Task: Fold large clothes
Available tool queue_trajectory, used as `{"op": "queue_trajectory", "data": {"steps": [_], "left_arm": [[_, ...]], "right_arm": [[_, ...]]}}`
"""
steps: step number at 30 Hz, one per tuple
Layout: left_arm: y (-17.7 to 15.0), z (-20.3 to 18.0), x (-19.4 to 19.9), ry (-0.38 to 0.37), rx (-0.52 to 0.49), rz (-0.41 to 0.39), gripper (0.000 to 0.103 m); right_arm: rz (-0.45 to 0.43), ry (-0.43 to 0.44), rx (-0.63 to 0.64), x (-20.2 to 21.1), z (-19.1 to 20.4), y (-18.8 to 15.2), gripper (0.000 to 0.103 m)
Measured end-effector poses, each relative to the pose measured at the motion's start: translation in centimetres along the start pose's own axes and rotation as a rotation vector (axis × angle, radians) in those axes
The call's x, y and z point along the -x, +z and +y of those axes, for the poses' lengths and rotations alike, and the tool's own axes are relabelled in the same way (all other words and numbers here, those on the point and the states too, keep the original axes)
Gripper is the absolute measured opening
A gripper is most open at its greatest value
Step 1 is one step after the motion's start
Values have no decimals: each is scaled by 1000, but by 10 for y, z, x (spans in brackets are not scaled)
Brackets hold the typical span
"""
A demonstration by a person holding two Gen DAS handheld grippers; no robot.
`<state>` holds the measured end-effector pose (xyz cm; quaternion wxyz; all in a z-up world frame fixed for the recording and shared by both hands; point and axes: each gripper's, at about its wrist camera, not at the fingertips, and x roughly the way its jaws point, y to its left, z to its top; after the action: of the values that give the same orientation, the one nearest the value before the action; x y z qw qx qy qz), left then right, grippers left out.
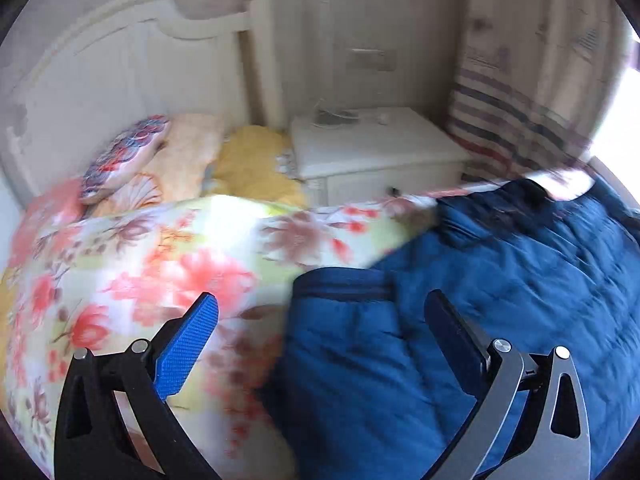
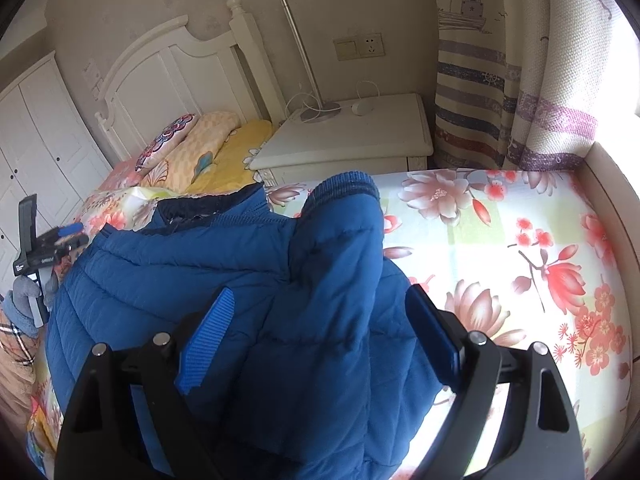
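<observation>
A blue quilted jacket (image 2: 168, 276) lies spread on the flowered bedspread (image 2: 520, 248). One sleeve (image 2: 340, 240) is folded over its body, with the ribbed cuff (image 2: 348, 188) pointing toward the headboard. My right gripper (image 2: 322, 306) hovers over that sleeve, open, its blue pads (image 2: 208, 340) clear of the cloth on both sides. In the blurred left wrist view, my left gripper (image 1: 320, 312) stands wide open at the jacket's (image 1: 500, 300) edge, where a cuff (image 1: 344, 284) lies between the fingers untouched. The left gripper (image 2: 68, 236) also shows beyond the jacket's far side.
Pillows (image 2: 192, 140) and a yellow blanket (image 2: 240, 152) are piled at the white headboard (image 2: 180, 72). A white nightstand (image 2: 348, 140) with a lamp base and cables stands beside the bed. Striped curtains (image 2: 472, 112) hang at right, and a wardrobe (image 2: 36, 132) stands at left.
</observation>
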<state>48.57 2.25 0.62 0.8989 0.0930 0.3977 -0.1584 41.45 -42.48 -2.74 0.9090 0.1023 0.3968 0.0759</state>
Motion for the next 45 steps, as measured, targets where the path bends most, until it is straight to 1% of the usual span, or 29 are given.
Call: {"op": "queue_trajectory", "data": {"steps": [2, 4, 5, 6, 7, 8, 9, 12, 14, 15, 16, 18, 20, 21, 22, 23, 24, 25, 26, 27, 28, 30, 32, 34, 36, 38, 40, 42, 45], "left_arm": [[1, 2, -17, -66, 19, 80, 99], [-4, -3, -32, -93, 1, 143, 99], [-6, -5, -36, -87, -4, 146, 82], [-9, -6, -34, -114, 5, 130, 69], [-9, -3, -25, -80, 30, 87, 36], [-9, -1, -11, -74, 46, 42, 20], [-9, -1, 4, -88, 55, -1, 17], [-7, -4, 75, -119, 38, -147, 15], [13, 1, 94, -110, 28, -153, 15], [23, 3, 88, -106, 38, -130, 15], [38, 9, 70, -101, 61, -77, 15], [55, 22, 14, -88, 128, 52, 16], [49, 26, -37, -101, 201, 159, 18], [42, 24, -58, -84, 201, 187, 22], [34, 22, -74, -70, 200, 214, 30], [24, 20, -79, -57, 202, 187, 31], [20, 19, -75, -54, 197, 167, 31], [18, 21, -71, -61, 200, 156, 32], [17, 25, -67, -67, 207, 148, 38], [16, 29, -63, -66, 215, 140, 42], [16, 34, -53, -62, 226, 117, 47], [9, 44, -16, -85, 248, 22, 55], [-10, 50, 34, -101, 248, -69, 98], [-36, 51, 68, -105, 215, -104, 99], [-72, 48, 93, -105, 161, -73, 99], [-111, 38, 109, -109, 108, -28, 99], [-137, 28, 116, -135, 76, 6, 99], [-157, 12, 118, -157, 31, 28, 99], [-172, -4, 109, -190, -4, 55, 99]], "right_arm": [[16, -10, 12, -5, 1, 2, 87], [32, -17, 27, -11, 4, 4, 86], [39, -29, 41, -14, 6, 4, 85], [40, -46, 68, -15, 9, 4, 68], [29, -68, 92, -13, 14, 3, 19], [-5, -95, 119, -5, 22, 1, 13], [-33, -101, 133, 4, 29, 0, 7], [-156, -76, 194, 62, 64, 0, 5], [-189, -77, 203, 80, 71, 18, 5], [-174, -92, 181, 73, 68, 33, 5], [-147, -113, 159, 61, 62, 45, 5], [-32, -128, 78, 15, 41, 61, 5], [107, -169, 19, -45, 19, 56, 7], [162, -177, -10, -68, 9, 45, 12], [160, -155, -42, -74, 3, 38, 16], [129, -125, -74, -71, -3, 33, 16], [107, -100, -105, -66, -8, 29, 16], [101, -80, -116, -63, -12, 27, 21], [95, -54, -127, -58, -15, 26, 25], [90, -50, -133, -53, -17, 25, 42], [77, -62, -138, -40, -20, 25, 63], [8, -18, -121, 0, -17, 20, 68], [-51, 8, -67, 43, -10, 3, 76], [-59, -21, 11, 79, -4, -26, 80], [-22, -45, 88, 100, 2, -60, 80], [35, -35, 141, 115, 8, -101, 80], [75, -23, 180, 122, 14, -131, 80], [90, -12, 206, 122, 20, -149, 80], [85, 25, 192, 114, 24, -156, 80]]}}
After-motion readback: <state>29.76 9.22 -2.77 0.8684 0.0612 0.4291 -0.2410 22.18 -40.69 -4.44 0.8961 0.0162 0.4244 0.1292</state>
